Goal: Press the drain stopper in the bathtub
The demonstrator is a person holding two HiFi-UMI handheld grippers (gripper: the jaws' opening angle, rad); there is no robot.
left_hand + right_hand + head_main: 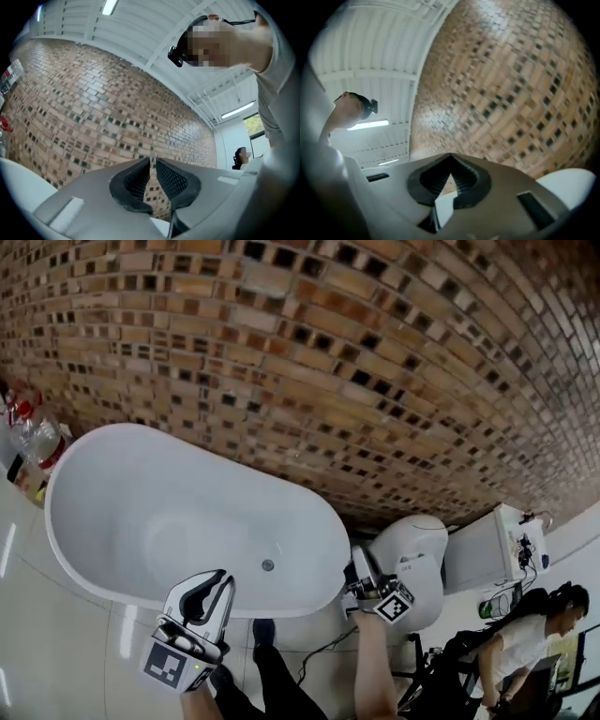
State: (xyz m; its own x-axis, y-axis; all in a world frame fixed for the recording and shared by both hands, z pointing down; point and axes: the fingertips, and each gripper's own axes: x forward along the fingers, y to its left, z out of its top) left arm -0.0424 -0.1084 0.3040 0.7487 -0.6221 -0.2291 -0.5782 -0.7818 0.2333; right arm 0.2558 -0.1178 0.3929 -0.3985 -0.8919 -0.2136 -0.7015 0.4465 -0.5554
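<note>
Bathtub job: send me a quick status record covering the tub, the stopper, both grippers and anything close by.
bathtub: white oval tub along the brick wall, no water visible
drain stopper: small round grey disc on the tub floor, untouched
left gripper: jaws together, empty, at the tub's near rim, facing the wall
right gripper: jaws together, empty, outside the tub beside the toilet
bottles: at the tub's left end
bystander: lower right, away from the tub
</note>
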